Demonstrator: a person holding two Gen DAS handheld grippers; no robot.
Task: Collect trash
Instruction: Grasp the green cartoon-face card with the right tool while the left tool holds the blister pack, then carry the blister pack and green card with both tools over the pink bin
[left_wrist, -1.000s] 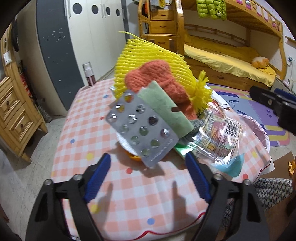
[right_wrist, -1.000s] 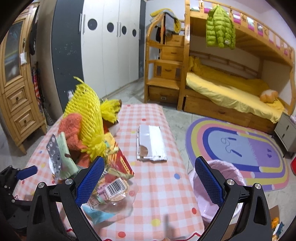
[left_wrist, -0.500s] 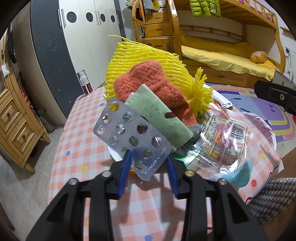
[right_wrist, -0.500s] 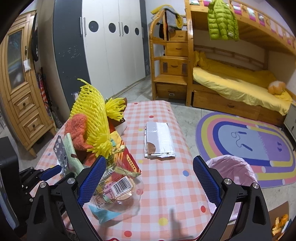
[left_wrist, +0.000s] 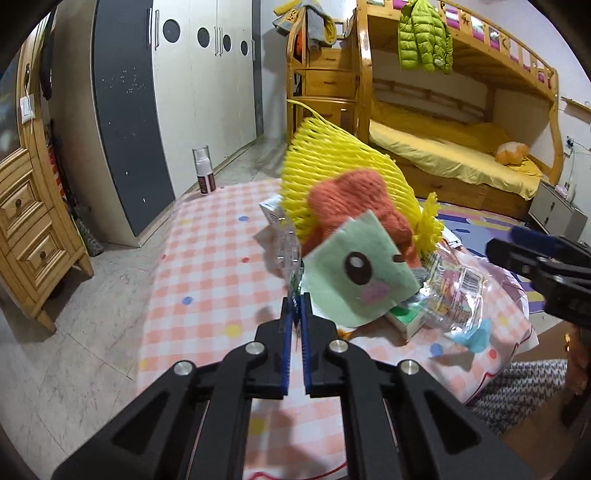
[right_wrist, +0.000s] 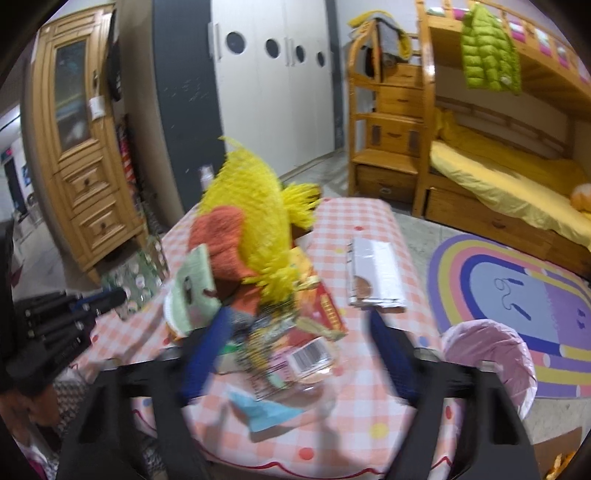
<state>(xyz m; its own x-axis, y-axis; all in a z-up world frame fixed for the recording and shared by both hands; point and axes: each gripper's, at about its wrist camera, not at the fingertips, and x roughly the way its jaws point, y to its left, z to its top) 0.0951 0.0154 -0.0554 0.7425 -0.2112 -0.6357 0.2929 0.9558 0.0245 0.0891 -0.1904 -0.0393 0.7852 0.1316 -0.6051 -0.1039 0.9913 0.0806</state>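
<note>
While pinched edge-on, blister pack (left_wrist: 289, 258) beside table edge (left_wrist: 155, 273)

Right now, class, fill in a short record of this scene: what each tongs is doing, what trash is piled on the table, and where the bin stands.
left tongs: shut on blister pack, seen edge-on
right tongs: open, over the pile
pile: yellow net, orange knit, green card, clear wrapper
apart on table: flat packet
bin: pink liner, beside the table
</note>
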